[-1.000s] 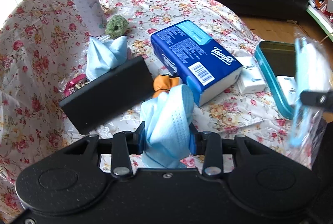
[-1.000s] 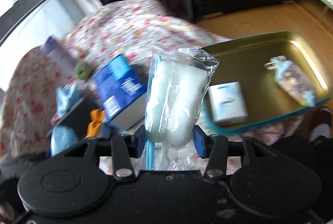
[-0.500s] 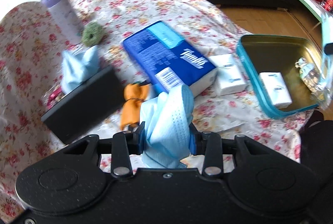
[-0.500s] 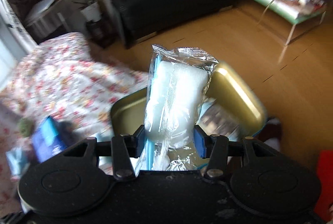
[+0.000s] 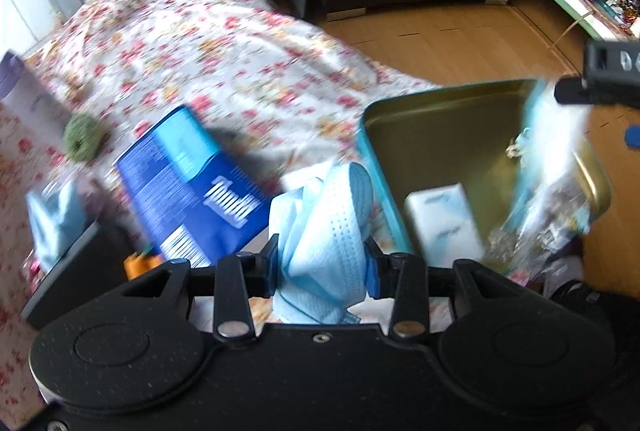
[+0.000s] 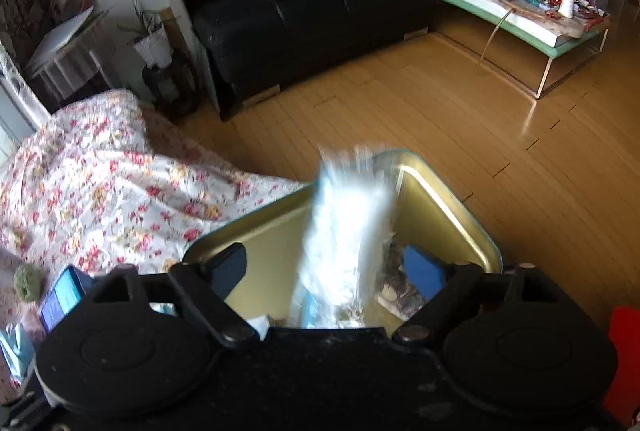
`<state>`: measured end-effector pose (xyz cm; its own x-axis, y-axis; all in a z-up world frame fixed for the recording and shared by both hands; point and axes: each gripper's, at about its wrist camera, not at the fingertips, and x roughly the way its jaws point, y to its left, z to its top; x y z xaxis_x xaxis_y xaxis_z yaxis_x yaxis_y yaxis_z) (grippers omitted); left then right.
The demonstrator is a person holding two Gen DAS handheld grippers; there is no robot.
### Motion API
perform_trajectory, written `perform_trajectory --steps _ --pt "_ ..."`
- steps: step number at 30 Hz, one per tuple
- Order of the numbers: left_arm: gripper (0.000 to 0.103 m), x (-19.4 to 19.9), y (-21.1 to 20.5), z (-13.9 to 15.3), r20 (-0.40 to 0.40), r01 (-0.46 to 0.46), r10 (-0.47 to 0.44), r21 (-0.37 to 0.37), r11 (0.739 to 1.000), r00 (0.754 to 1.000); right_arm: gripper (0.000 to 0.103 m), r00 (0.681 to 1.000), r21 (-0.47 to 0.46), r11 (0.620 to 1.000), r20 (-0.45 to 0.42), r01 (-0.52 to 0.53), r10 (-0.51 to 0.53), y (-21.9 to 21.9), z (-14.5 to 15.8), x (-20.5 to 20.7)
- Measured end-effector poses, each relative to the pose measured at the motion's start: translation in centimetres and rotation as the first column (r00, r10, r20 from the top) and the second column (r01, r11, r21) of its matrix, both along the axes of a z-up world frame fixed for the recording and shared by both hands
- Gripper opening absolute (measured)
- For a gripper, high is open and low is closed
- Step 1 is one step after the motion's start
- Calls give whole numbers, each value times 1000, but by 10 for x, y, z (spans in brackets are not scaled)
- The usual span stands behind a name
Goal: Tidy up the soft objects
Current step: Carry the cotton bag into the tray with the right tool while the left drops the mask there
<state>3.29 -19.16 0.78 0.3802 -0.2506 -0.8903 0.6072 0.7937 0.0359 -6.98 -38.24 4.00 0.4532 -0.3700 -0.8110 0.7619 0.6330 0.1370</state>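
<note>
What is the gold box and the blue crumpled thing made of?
The box looks like metal: shiny gold inside, bright glints along its rim. The blue thing looks like soft non-woven fabric, probably a face mask: matte, dimpled, folding limply in the left gripper.

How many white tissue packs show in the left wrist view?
2 tissue packs: one inside the tin tray, one on the floral cloth beside it, half behind the face mask. More may be hidden.

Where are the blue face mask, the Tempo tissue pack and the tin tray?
blue face mask (image 5: pixel 326 219), left wrist view, its crumpled middle
Tempo tissue pack (image 5: pixel 192 191), left wrist view, top face
tin tray (image 6: pixel 448 209), right wrist view, far rim
</note>
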Motion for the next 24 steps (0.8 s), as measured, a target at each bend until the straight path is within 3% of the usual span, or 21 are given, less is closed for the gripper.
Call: perform_trajectory --steps 6,11,16,24 --pt "41 13 -40 -2 -37 1 -2 -29 1000 999 87 997 72 995 20 66 -68 -12 -7 -10" --pt "41 19 -67 0 -21 4 -5 -26 1000 1000 87 993 97 989 29 108 -111 -17 -10 -17" --pt "63 23 -84 1 -8 8 -9 -37 999 1000 87 992 117 986 32 119 -123 -20 -11 -21" --pt "66 24 -82 3 -9 -4 3 -56 998 1000 87 992 124 985 31 118 -122 -21 -12 -22"
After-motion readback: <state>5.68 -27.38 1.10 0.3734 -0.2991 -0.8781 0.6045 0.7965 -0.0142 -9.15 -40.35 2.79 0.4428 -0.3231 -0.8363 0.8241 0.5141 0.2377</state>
